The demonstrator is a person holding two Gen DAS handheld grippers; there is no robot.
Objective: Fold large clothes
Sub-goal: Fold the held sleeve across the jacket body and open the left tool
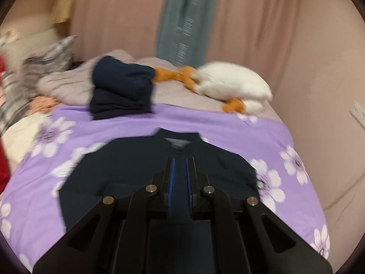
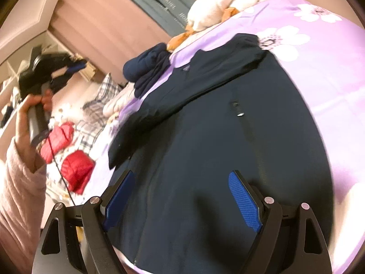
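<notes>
A dark navy jacket (image 1: 127, 173) lies spread on the purple flowered bedcover (image 1: 228, 127), collar toward the far end. In the right wrist view the jacket (image 2: 216, 141) has one sleeve folded across its front. My left gripper (image 1: 180, 162) is held in the air over the jacket's lower part, its jaws close together with a narrow gap and nothing between them. It also shows raised at the left of the right wrist view (image 2: 70, 68). My right gripper (image 2: 182, 178) is open just above the jacket's lower part, empty.
A folded navy garment (image 1: 121, 89) and a white-and-orange plush duck (image 1: 230, 84) lie at the far end of the bed. Plaid pillows (image 1: 43, 66) and red padded items (image 2: 77, 166) lie on the left side. Curtains hang behind the bed.
</notes>
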